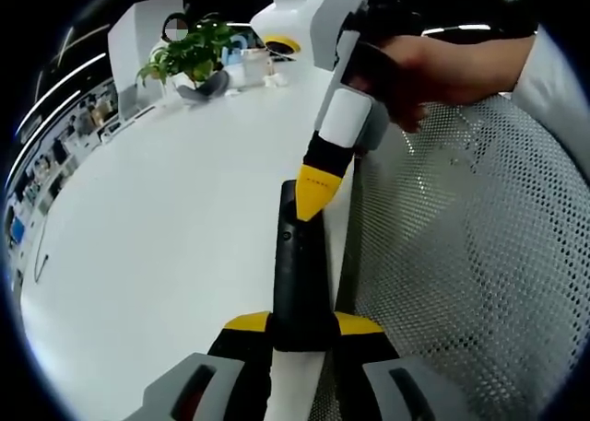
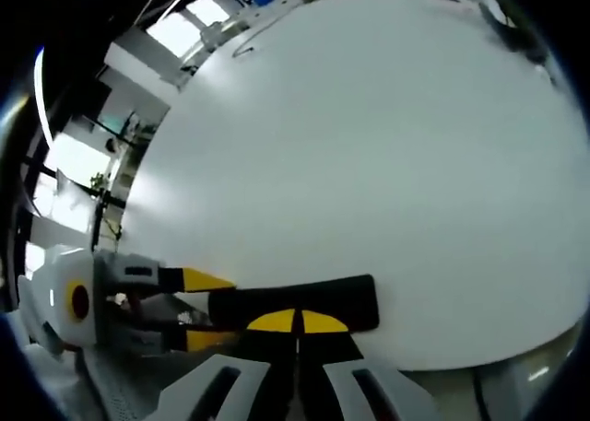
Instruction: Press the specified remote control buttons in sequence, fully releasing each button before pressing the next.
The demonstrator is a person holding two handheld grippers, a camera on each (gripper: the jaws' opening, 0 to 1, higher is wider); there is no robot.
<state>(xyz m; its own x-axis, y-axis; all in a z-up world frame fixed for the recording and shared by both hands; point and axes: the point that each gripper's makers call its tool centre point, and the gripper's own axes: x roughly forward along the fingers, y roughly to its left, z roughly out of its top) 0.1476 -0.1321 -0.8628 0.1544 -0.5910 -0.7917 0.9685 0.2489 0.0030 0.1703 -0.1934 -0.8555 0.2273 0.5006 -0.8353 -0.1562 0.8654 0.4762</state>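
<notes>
On a white table (image 1: 166,255), near its edge beside a mesh chair (image 1: 479,274), a black remote control (image 1: 300,274) lies lengthwise. The left gripper (image 1: 302,333) is clamped around the remote's near end, steadying it. The right gripper (image 1: 318,195), held in a person's hand (image 1: 415,76), comes in from above with its jaws closed together into one yellow tip, resting on the remote's upper end. A potted plant (image 1: 189,52) stands far off. A button press appears to be under way; next, the tip likely must lift fully clear before moving to another button.
</notes>
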